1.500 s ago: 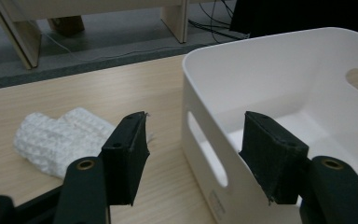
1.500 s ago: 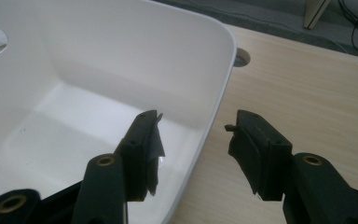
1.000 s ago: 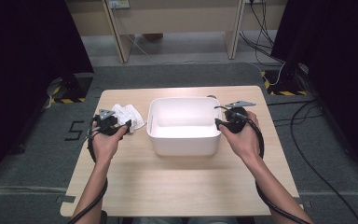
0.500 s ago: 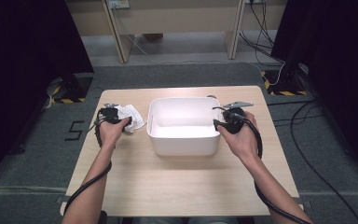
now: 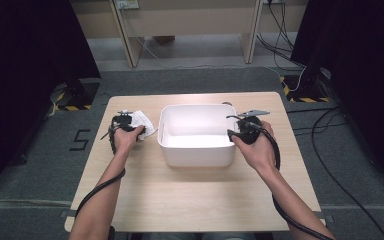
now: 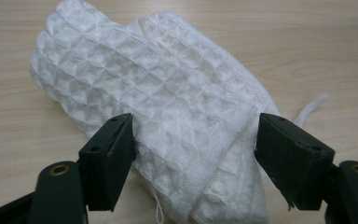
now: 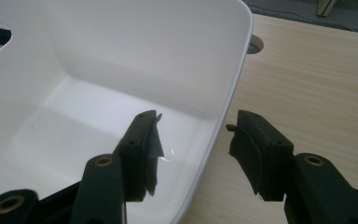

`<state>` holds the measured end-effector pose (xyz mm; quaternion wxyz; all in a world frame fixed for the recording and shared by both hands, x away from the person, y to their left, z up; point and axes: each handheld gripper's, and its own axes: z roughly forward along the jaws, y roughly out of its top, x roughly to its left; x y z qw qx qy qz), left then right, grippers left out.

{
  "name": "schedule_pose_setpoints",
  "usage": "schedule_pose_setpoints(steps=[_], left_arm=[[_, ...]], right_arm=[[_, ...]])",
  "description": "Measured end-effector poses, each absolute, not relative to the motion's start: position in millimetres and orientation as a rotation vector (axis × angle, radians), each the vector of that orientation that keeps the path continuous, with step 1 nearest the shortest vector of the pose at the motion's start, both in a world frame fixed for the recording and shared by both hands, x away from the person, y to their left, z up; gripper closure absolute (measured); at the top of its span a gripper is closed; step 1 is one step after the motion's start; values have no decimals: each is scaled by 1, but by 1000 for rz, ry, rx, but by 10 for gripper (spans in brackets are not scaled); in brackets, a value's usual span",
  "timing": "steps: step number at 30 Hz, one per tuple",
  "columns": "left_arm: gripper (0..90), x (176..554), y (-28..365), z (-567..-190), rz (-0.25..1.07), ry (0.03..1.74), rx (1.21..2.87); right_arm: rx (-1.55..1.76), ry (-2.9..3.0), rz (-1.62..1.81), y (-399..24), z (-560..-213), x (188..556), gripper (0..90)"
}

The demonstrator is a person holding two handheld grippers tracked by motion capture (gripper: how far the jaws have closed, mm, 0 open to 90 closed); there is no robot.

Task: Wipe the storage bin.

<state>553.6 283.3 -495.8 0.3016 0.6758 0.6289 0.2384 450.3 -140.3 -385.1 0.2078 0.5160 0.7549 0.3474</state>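
Note:
A white waffle-weave cloth [image 5: 143,121] [image 6: 158,84] lies crumpled on the wooden table [image 5: 190,200], left of a white plastic tub [image 5: 195,108] [image 7: 121,56]. My left gripper [image 5: 125,123] [image 6: 193,149] is low over the cloth's near end. Its jaws have just been opening and now stand wide apart, with the cloth between them and not pinched. My right gripper [image 5: 236,131] [image 7: 195,126] straddles the tub's right wall, one jaw inside and one outside. A gap shows on each side, so it is open. The tub holds nothing.
A round hole [image 7: 256,43] is set in the tabletop just behind the tub's far right corner. Table legs [image 5: 125,35] and cables [image 5: 280,25] stand beyond the far edge. A painted 5 [image 5: 80,140] marks the floor at left.
My left hand has moved right and down onto the cloth. The right hand and the tub have stayed put.

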Motion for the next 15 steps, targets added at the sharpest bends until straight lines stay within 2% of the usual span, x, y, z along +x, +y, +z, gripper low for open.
schedule_pose_setpoints(steps=[8, 14, 15], left_arm=[[216, 559, 275, -509, 647, 1666, 1881], [219, 563, 274, -508, 638, 1655, 1924], [243, 562, 275, -507, 641, 1648, 1928]], right_arm=[[1444, 2137, 952, -138, -391, 452, 501], [1441, 2147, 958, -137, -393, 452, 515], [1442, 2146, 959, -137, -392, 452, 518]])
